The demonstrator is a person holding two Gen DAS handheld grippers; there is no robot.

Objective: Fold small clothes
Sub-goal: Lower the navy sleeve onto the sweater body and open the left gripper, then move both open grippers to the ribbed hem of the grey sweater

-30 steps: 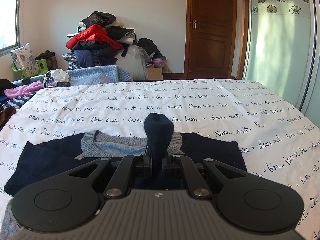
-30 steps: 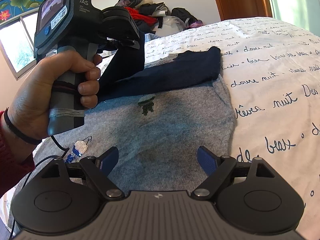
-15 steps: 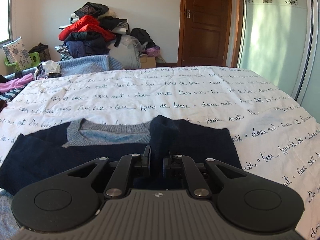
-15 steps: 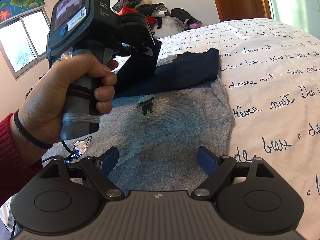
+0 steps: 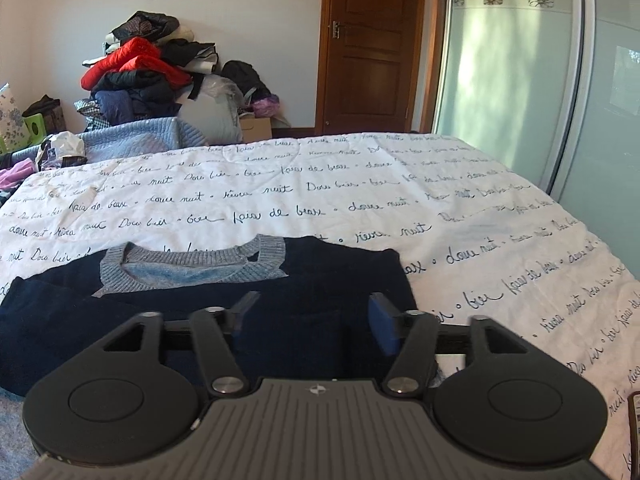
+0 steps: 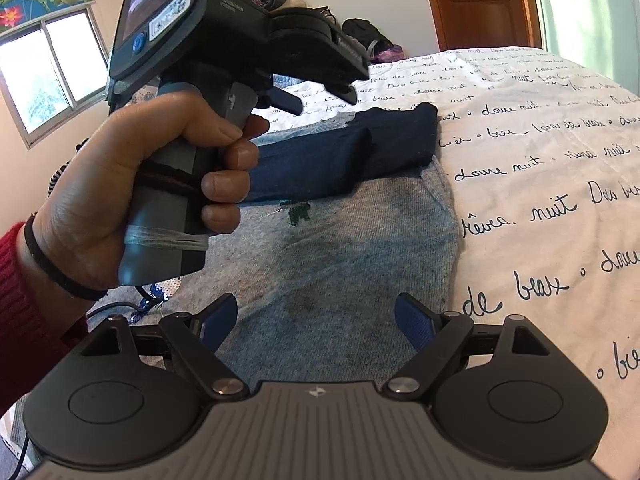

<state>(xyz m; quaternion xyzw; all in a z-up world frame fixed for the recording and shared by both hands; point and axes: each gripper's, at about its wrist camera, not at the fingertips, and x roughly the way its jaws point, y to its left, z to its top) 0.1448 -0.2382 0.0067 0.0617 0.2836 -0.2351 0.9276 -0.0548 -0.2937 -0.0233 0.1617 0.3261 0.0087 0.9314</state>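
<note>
The grey sweater (image 6: 344,248) lies flat, its navy sleeve (image 6: 340,156) folded across. The left gripper (image 5: 310,320), jaws just opened, holds nothing; the right gripper (image 6: 316,322) hovers wide, empty.

Left claw (image 5: 312,320) just opening, right claw (image 6: 316,322) spread
</note>
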